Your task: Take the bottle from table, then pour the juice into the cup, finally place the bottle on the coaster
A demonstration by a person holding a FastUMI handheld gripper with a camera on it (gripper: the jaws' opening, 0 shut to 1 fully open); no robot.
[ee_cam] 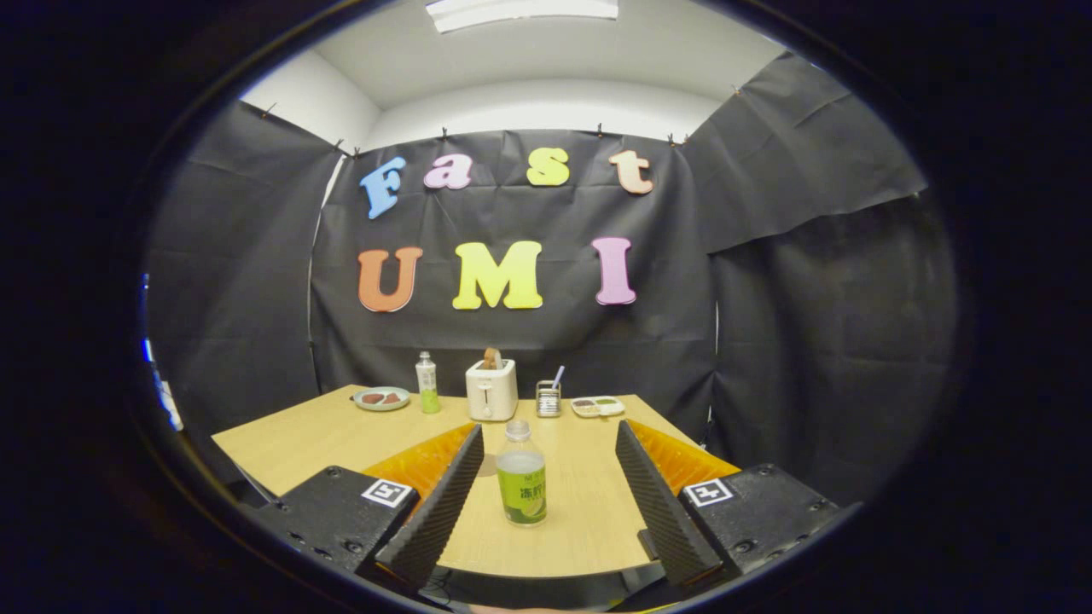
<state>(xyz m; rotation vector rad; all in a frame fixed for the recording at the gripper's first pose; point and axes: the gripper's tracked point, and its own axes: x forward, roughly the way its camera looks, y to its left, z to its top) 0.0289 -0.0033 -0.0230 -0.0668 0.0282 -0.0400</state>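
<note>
Standing upright on the table [341,443], the bottle [521,474] sits between the wide-open fingers of the gripper [549,448], lined up for a grasp, untouched

Gripper [546,443]: fingers spread wide, touching nothing; open lane between them.
Bottle [521,474]: upright in that lane, nearer the left finger, bare tabletop on both sides and behind.
Table [307,443]: wood surface bare from 9 to 11 o'clock of the bottle.
Far-edge row, well beyond the fingers: plate [381,398] at 11 o'clock, second bottle [426,384], toaster [491,389] at 12, small rack [548,398], tray [598,406] at 1 o'clock.
</note>
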